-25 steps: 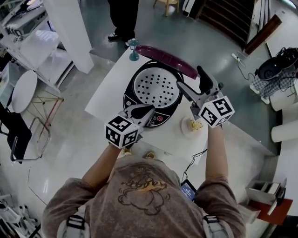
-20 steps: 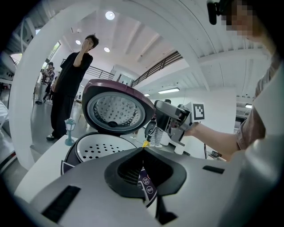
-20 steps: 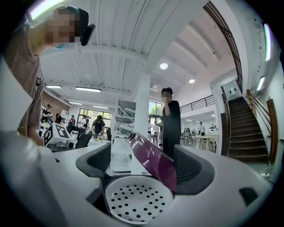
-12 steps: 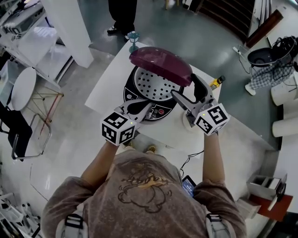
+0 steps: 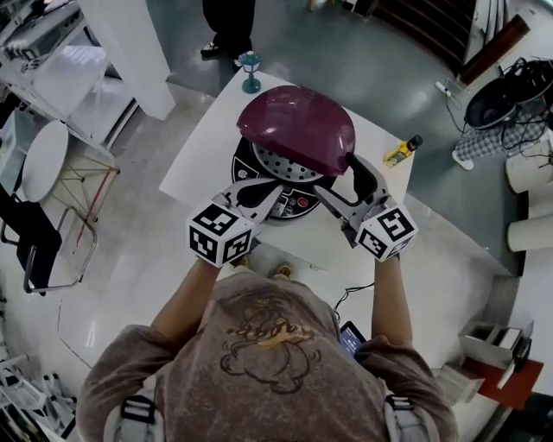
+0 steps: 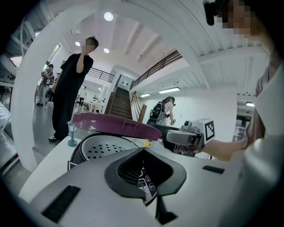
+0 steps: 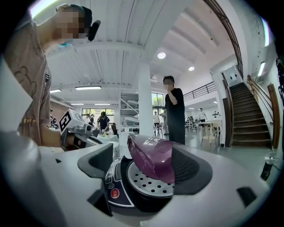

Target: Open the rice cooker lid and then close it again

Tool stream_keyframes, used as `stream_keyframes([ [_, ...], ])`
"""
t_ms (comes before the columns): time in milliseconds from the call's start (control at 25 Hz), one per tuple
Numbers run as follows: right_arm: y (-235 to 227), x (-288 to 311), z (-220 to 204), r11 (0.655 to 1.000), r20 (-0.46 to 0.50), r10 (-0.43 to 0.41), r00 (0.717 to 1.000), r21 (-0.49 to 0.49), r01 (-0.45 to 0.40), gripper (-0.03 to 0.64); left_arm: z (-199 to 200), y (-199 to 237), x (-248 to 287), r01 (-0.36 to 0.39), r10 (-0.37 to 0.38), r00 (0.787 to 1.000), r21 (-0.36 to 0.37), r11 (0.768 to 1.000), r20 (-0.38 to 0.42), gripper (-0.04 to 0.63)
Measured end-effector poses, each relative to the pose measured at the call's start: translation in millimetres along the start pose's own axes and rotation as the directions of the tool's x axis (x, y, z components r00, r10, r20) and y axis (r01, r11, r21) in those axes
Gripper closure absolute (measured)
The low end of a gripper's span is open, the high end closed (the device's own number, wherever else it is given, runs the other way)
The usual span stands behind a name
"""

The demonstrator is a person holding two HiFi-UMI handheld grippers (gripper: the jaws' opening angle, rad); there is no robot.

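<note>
The rice cooker [image 5: 298, 205] stands on the white table [image 5: 207, 147], and its purple lid [image 5: 298, 128] hangs half lowered over the perforated inner plate [image 5: 278, 164]. My right gripper [image 5: 341, 183] is open at the lid's front right edge, its jaws having just narrowed a little. In the right gripper view the lid [image 7: 153, 155] sits between the jaws of the right gripper [image 7: 146, 160], its rim against the right pad [image 7: 188, 166] only. My left gripper [image 5: 263, 197] is shut and holds nothing. It hovers over the control panel [image 6: 146, 181], which shows below the left gripper [image 6: 143, 153].
A small teal goblet [image 5: 251, 72] stands at the table's far edge. A yellow bottle [image 5: 403, 151] lies to the right of the cooker. A person in black [image 5: 229, 26] stands beyond the table, next to a white pillar [image 5: 130, 52].
The lid has swung down from upright to half closed. My right gripper has come down and nearer with it. The left gripper has stayed put.
</note>
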State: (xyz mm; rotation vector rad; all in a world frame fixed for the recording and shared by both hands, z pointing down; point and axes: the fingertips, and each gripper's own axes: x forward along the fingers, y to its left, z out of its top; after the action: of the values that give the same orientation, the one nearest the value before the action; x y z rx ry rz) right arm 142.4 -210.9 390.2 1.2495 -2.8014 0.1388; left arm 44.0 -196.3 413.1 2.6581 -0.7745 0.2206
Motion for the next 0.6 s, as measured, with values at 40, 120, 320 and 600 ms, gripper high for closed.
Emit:
stream_keyframes([
  [40, 1.5, 0.2, -4.2, 1.000, -0.005, 0.002, 1.000, 0.006, -0.002, 0.213, 0.0, 0.8, 0.5, -0.001, 0.001, 1.000, 0.001, 1.000, 0.000, 0.574],
  [120, 4.5, 0.9, -11.7, 1.000, -0.013, 0.002, 1.000, 0.023, -0.001, 0.213, 0.7, 3.1, 0.6, -0.003, 0.003, 1.000, 0.001, 1.000, 0.001, 0.574],
  [320, 9.2, 2.2, -27.0, 0.999, -0.036, 0.005, 0.999, 0.037, -0.004, 0.227, 4.5, 10.2, 2.1, -0.019, 0.019, 1.000, 0.004, 1.000, 0.012, 0.574],
  [600, 9.5, 1.4, -29.8, 0.998, -0.024, 0.006, 1.000, 0.065, -0.004, 0.230, 18.3, 20.6, 14.3, -0.034, 0.033, 0.999, 0.036, 0.999, 0.025, 0.574],
])
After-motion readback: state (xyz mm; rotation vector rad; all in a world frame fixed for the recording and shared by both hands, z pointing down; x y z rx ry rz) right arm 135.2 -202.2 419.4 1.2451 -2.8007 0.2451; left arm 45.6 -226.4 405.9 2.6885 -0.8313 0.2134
